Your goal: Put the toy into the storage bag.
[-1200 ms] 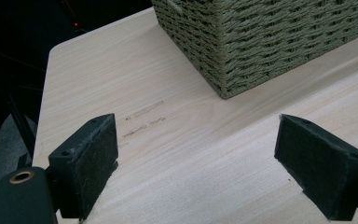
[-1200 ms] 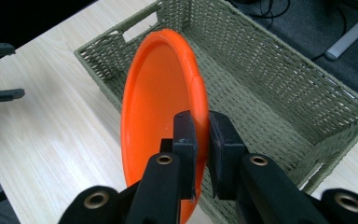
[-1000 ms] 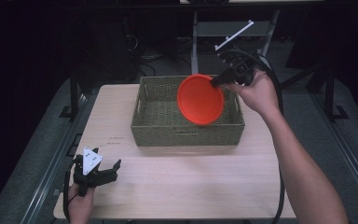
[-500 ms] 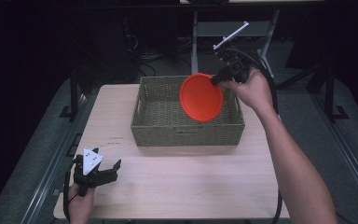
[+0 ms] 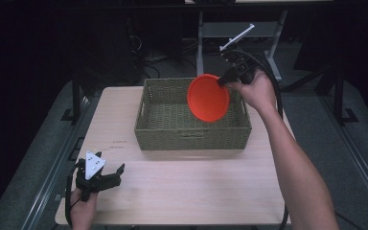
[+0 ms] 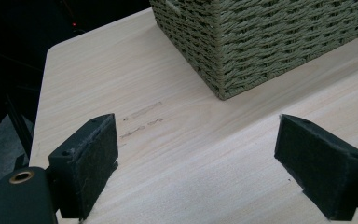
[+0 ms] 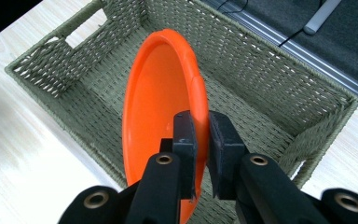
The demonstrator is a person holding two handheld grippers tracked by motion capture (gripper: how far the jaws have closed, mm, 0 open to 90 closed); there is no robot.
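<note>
On pale wooden table, wicker basket (dark room)

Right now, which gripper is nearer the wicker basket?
Right. The right gripper hangs over the wicker basket, shut on the rim of the orange plate. The left gripper rests open on the table, off the basket's near left corner.

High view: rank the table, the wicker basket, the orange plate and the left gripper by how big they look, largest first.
1. table
2. wicker basket
3. orange plate, though it is held above the basket, nearer the camera
4. left gripper, close to the plate in apparent size
</note>
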